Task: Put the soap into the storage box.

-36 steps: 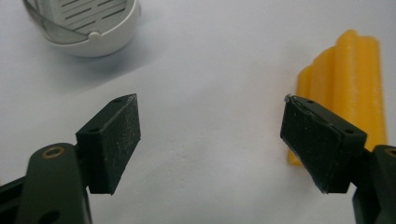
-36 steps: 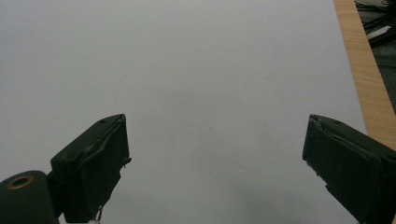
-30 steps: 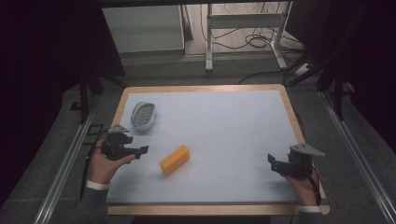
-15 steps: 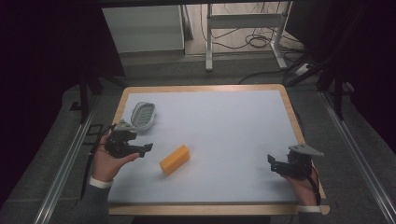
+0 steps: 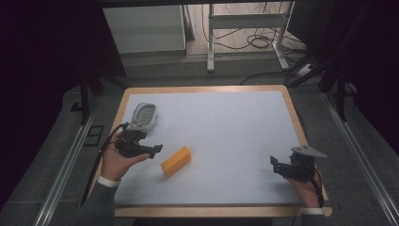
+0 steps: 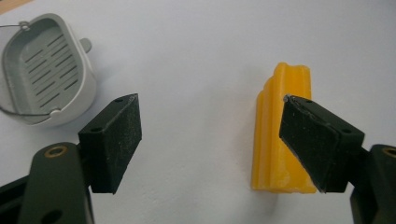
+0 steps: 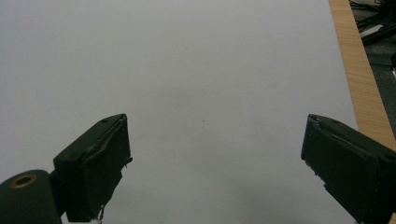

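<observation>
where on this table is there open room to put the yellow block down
The widest bare patch runs from the yellow block across to the right claw and up to the table's far edge. It is crowded only at the left, where the grey slotted basket, left claw and block sit close.

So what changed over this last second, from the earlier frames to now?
The left gripper edged toward the yellow block, jaws open; in the left gripper view the block lies partly behind one jaw, not yet gripped. Nothing was taken or released. The block, the grey slotted dish and the right gripper, open near the table's right edge, stayed put.
</observation>
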`<move>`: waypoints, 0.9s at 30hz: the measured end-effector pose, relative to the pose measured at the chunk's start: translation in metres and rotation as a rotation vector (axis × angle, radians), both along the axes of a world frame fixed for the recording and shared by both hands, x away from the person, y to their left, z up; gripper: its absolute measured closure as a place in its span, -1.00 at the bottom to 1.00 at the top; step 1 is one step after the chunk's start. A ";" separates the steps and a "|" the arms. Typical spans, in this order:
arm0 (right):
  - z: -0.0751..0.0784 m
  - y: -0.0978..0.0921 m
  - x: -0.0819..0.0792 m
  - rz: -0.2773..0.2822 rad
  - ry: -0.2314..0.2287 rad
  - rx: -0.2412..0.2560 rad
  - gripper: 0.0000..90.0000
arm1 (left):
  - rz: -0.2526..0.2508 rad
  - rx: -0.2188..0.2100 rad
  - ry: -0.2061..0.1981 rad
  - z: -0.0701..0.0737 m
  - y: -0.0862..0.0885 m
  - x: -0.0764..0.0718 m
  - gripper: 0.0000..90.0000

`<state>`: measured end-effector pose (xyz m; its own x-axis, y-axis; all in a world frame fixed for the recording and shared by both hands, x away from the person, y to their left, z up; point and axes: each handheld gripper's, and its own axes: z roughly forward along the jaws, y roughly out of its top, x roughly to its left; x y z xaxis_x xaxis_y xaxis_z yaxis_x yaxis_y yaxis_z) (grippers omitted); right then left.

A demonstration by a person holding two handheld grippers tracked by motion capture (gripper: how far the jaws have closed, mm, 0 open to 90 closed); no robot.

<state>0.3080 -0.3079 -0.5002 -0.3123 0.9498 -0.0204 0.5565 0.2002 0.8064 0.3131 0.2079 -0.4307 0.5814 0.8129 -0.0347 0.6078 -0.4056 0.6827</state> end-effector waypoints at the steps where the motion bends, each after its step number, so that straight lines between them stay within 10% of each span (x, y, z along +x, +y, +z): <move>1: 0.000 0.000 0.000 -0.002 -0.001 0.001 -0.82 | -0.005 0.003 0.002 0.000 -0.003 0.002 -0.53; 27: -0.003 0.000 0.001 -0.008 0.013 -0.013 -0.82 | -0.120 0.044 0.059 -0.006 -0.049 0.013 -0.54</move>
<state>0.3089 -0.3078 -0.5031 -0.3050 0.9519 -0.0284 0.5689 0.2061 0.7962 0.3260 0.1584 -0.4364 0.6723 0.7394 -0.0369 0.5916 -0.5066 0.6272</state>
